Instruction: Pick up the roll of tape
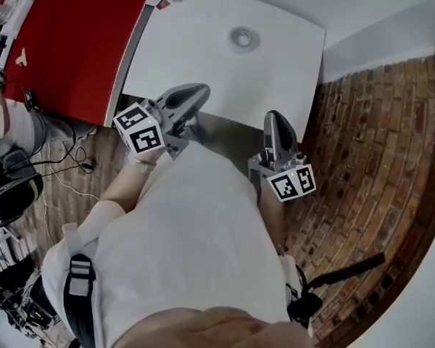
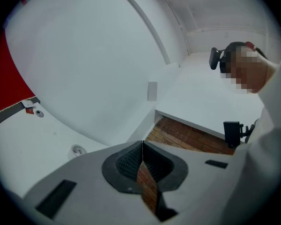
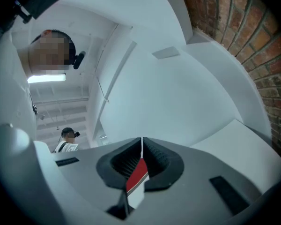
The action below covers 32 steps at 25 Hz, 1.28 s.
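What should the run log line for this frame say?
phase: before reach | left gripper: shut, empty | right gripper: shut, empty | round object on white table: untouched, maybe the tape

The small round thing on the white table is too small to identify; the red table runs off-frame.

Left gripper: held before the torso, nosing toward 1 o'clock, jaws together, empty. Right gripper: at its 4 o'clock, nosing toward 12, jaws together, empty.
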{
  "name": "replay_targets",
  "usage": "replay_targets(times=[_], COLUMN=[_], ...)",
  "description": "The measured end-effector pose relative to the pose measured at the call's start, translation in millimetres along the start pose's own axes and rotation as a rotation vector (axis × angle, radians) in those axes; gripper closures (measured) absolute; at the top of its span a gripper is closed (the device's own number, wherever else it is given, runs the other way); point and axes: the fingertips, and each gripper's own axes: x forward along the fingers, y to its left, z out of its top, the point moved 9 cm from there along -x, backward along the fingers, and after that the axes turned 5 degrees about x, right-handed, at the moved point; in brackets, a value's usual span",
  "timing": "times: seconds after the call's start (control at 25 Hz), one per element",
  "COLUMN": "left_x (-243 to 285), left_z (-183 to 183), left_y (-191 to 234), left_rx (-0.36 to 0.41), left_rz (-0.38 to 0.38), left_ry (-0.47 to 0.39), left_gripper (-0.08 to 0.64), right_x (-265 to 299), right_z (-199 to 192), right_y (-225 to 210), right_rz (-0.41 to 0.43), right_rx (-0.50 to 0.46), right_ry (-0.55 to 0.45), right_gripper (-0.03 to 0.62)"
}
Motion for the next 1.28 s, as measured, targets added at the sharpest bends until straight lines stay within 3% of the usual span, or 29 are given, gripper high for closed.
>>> replay_targets(times=[0.36,0.64,0.92,1.28], left_x=[5.9,4.2,5.5,24.1], left_z=[44.8,67.3,76.6,68.5], left_y=[104.2,159.2,184.4,191.3], left_rx=[-0.028,-0.032,-0.014,0.085], left_rz=[-0.024,-0.062,-0.059,-0.019], left_ry=[0.021,0.057,0.111,0.188], left_gripper=[0.552,0.551,0.551,0.549], right_x=[104.6,164.5,187.8,176.9], right_z=[-15.9,-26.5,-35.4,-28.5], right_y=[-7.7,-5.5,-4.9,-30.1], right_rz=[-0.056,-0.090,-0.105,-0.097], right_rx=[0.003,0.006,0.015,0.043], right_ry=[0.034,0.052,0.070,0.077], right_gripper=[0.571,0.571,0.571,0.571])
